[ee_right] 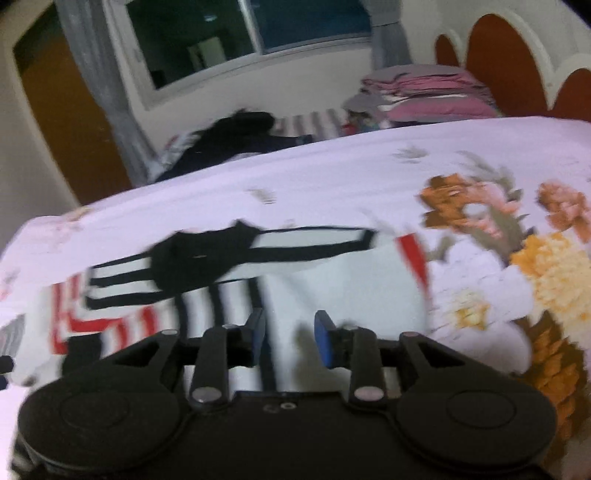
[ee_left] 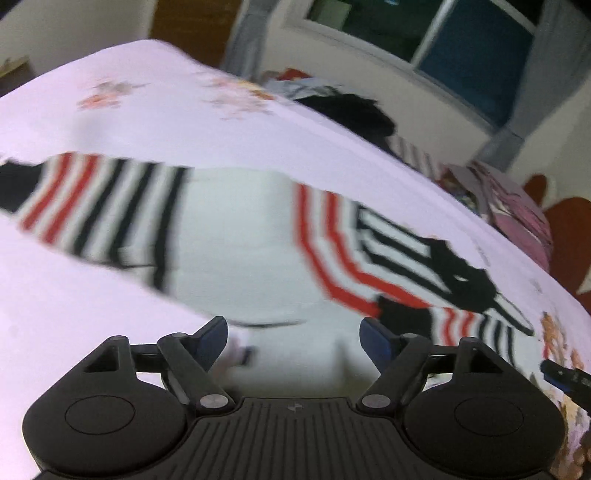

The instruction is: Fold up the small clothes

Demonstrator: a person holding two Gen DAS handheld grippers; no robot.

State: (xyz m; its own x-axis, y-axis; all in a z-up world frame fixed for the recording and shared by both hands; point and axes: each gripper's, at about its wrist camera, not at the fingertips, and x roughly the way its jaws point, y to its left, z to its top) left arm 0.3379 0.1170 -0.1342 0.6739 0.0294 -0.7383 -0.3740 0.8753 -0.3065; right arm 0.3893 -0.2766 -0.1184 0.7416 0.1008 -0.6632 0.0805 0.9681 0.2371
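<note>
A small white top [ee_left: 236, 236] with red and black striped sleeves and black cuffs lies spread on the floral bedsheet [ee_left: 155, 114]. My left gripper [ee_left: 293, 338] hovers over its near hem, jaws wide apart, nothing between the blue pads. In the right wrist view the same top [ee_right: 343, 273] lies under my right gripper [ee_right: 290, 339], with a striped sleeve folded across the body. That gripper's jaws stand a little apart and hold nothing. The tip of the right gripper [ee_left: 565, 376] shows at the right edge of the left wrist view.
A stack of folded pink and grey clothes [ee_right: 424, 96] sits at the far side of the bed by the red and white headboard [ee_right: 498, 59]. A dark heap of clothes [ee_right: 236, 140] lies below the window [ee_right: 236, 33]. A brown door [ee_right: 62, 110] stands at left.
</note>
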